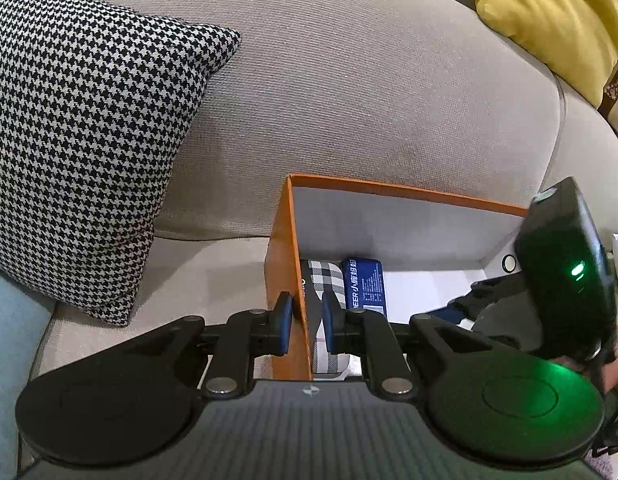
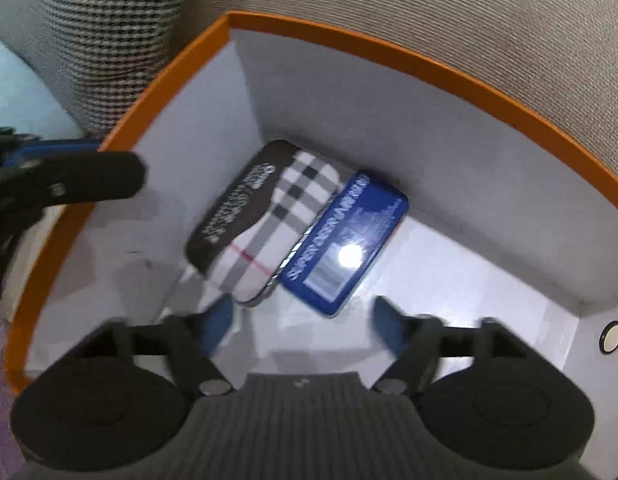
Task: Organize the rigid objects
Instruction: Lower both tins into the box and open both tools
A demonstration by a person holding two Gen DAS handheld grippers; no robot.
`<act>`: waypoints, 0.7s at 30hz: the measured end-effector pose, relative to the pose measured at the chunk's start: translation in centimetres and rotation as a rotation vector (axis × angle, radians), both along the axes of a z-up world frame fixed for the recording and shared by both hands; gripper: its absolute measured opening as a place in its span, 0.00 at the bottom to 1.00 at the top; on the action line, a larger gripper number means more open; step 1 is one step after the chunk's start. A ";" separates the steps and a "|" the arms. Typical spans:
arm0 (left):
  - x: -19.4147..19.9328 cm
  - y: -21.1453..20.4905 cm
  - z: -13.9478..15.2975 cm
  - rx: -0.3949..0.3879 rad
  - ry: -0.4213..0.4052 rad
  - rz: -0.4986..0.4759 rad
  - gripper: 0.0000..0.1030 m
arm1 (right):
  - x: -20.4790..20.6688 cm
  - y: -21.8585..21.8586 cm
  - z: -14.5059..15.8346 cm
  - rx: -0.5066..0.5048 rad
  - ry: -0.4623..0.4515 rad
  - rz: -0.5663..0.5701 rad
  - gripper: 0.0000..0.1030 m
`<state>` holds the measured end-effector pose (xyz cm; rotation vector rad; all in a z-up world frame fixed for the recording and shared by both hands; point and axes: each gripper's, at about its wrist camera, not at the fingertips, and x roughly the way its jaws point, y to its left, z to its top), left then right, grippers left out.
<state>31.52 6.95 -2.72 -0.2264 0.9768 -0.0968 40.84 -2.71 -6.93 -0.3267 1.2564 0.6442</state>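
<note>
An orange box with white inner walls sits on the sofa seat. My left gripper is shut on its left wall, one blue pad outside and one inside. A plaid case and a blue tin lie side by side on the box floor. In the right wrist view my right gripper hangs open over the box, pointing steeply down. Nothing is between its pads, and the plaid case and blue tin lie just ahead of them. The left gripper's fingers show at the left rim.
A black-and-white houndstooth pillow leans on the grey sofa back left of the box. A yellow pillow lies at the far right. Light blue cloth sits at the left edge. A round white mark is on the box's right wall.
</note>
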 end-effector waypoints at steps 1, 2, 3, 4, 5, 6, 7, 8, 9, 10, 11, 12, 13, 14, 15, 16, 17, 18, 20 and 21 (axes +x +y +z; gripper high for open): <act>0.0 0.0 0.0 -0.001 0.001 0.004 0.17 | -0.1 0.5 -0.2 -0.026 0.013 0.013 0.82; 0.1 0.0 0.0 -0.003 0.002 0.008 0.17 | -0.2 0.8 -0.4 -0.043 0.019 0.018 0.82; 0.0 0.0 0.0 -0.005 0.003 0.010 0.17 | 0.0 0.7 -0.6 -0.062 0.025 0.023 0.82; 0.0 0.0 0.1 -0.006 0.003 0.011 0.17 | 0.0 1.2 -1.0 -0.079 0.033 0.026 0.82; -0.1 0.0 0.1 -0.008 0.003 0.012 0.17 | 0.1 1.5 -1.2 -0.088 0.035 0.031 0.82; -0.2 0.0 0.1 -0.009 0.003 0.012 0.17 | 0.2 2.0 -1.5 -0.089 0.030 0.038 0.82; -0.2 -0.1 0.1 -0.010 0.003 0.012 0.17 | 0.2 2.3 -1.6 -0.092 0.020 0.050 0.81; -0.3 -0.1 0.1 -0.010 0.003 0.012 0.17 | 0.2 2.5 -1.7 -0.104 0.001 0.067 0.79; -0.3 -0.1 0.2 -0.010 0.003 0.012 0.17 | 0.1 2.6 -1.9 -0.115 -0.014 0.082 0.75; -0.3 -0.1 0.2 -0.009 0.003 0.013 0.17 | 0.1 2.6 -2.0 -0.126 -0.031 0.101 0.75; -0.3 -0.1 0.2 -0.011 0.002 0.014 0.17 | 0.1 2.5 -2.0 -0.124 -0.042 0.113 0.75; -0.4 -0.1 0.2 -0.012 0.001 0.015 0.17 | 0.2 2.4 -1.9 -0.119 -0.050 0.125 0.74; -0.3 -0.2 0.2 -0.012 0.000 0.015 0.17 | 0.3 2.2 -1.8 -0.121 -0.059 0.133 0.73; -0.3 -0.2 0.2 -0.012 -0.001 0.016 0.17 | 0.4 2.0 -1.7 -0.122 -0.071 0.139 0.72; -0.2 -0.2 0.2 -0.011 -0.002 0.018 0.17 | 0.3 1.1 -1.4 -0.122 -0.068 0.152 0.72; -0.2 -0.2 0.2 -0.011 -0.002 0.020 0.17 | 0.6 1.0 -1.4 -0.121 -0.066 0.158 0.72; -0.2 -0.2 0.3 -0.011 -0.002 0.022 0.17 | 0.5 1.0 -1.4 -0.117 -0.067 0.165 0.72; -0.1 -0.3 0.3 -0.011 -0.002 0.022 0.17 | 0.5 0.8 -1.3 -0.114 -0.071 0.174 0.71; 0.0 -0.2 0.2 -0.008 -0.002 0.017 0.17 | 0.4 0.8 -1.2 -0.101 -0.087 0.201 0.71; 0.1 -0.2 0.1 -0.008 -0.001 0.014 0.17 | -0.6 0.3 -1.3 -0.092 -0.093 0.208 0.71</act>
